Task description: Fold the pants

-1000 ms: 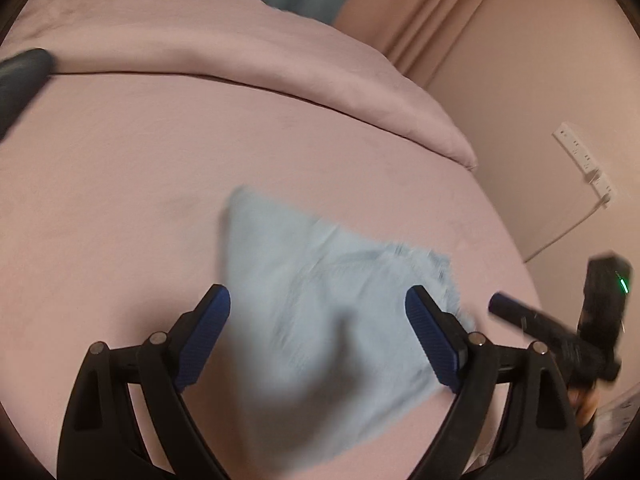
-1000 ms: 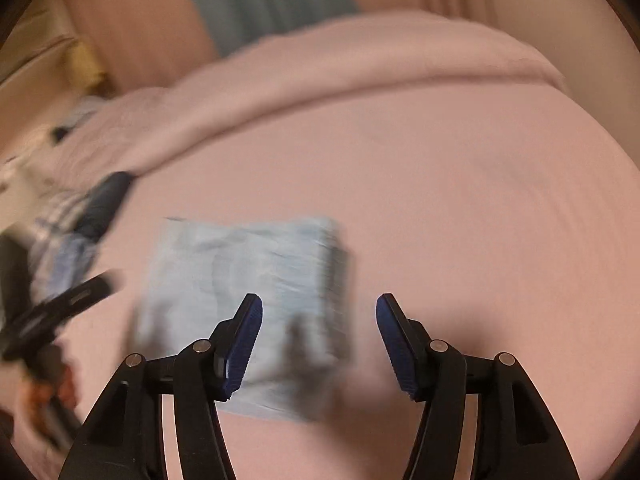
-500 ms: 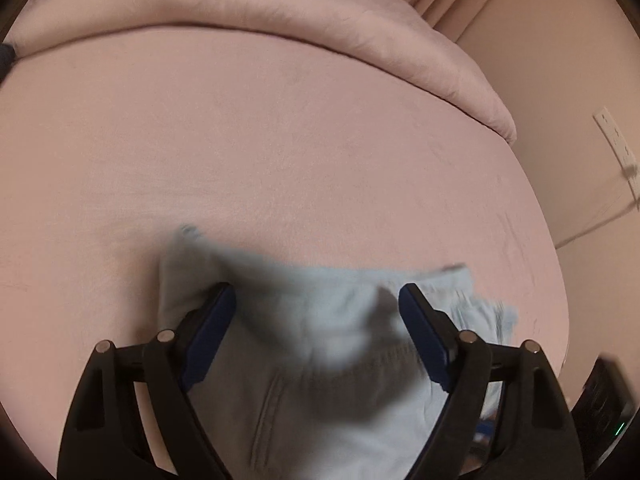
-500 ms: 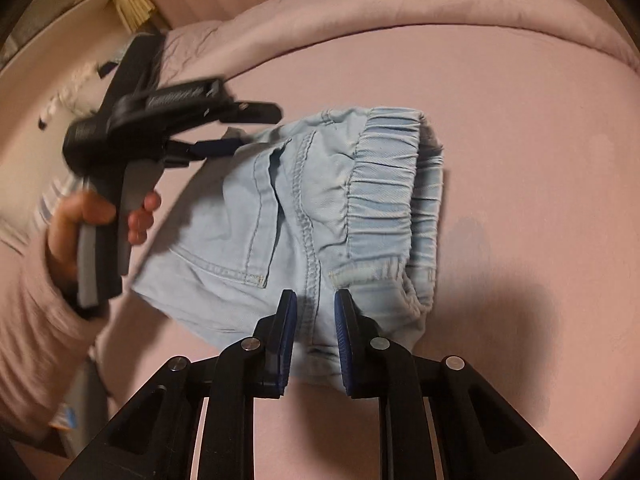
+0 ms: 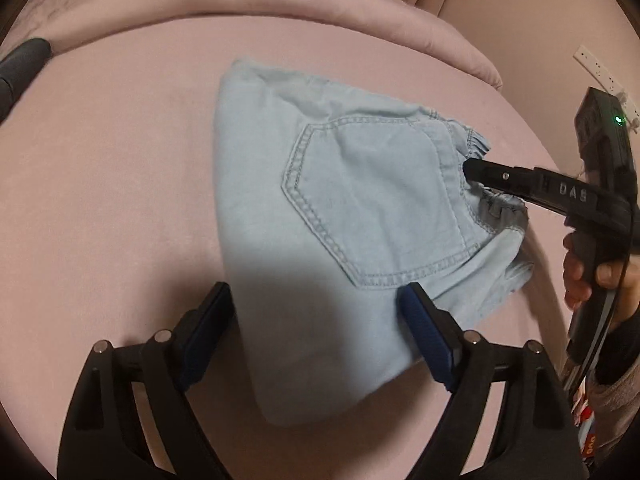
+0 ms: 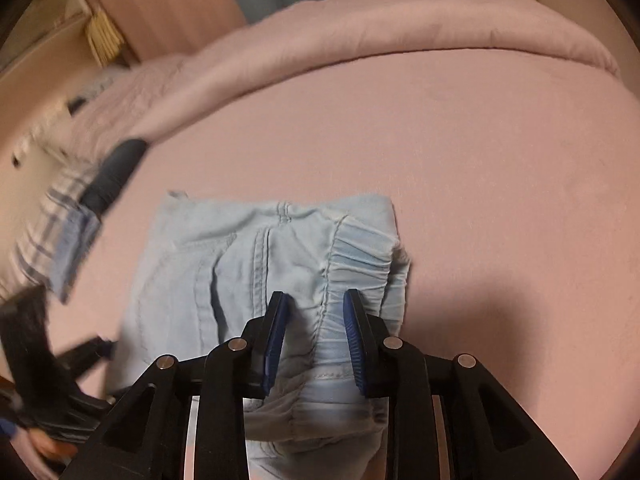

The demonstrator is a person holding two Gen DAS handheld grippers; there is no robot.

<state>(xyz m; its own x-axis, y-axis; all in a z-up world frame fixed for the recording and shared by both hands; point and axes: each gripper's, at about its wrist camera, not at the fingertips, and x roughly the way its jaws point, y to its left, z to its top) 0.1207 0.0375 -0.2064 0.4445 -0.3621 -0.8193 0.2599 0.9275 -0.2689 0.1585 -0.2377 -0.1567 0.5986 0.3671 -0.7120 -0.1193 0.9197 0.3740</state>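
**Folded denim pants on a pink bed, one gripper holding the waistband**

Fingers of the right gripper are closed most of the way onto the elastic waistband of the light blue denim pants, with gathered fabric pinched between the blue pads. The left gripper has its fingers spread wide apart, holding nothing; they sit low over the near edge of the pants, one finger on each side of the fabric.

The pants lie folded into a compact bundle on the pink bed sheet, a stitched back pocket facing up. From the left wrist view, the right gripper reaches in from the right side, its tips on the ruffled waistband. A rolled pink duvet lies along the far side of the bed. Plaid and dark clothing sits blurred at the bed's left edge.
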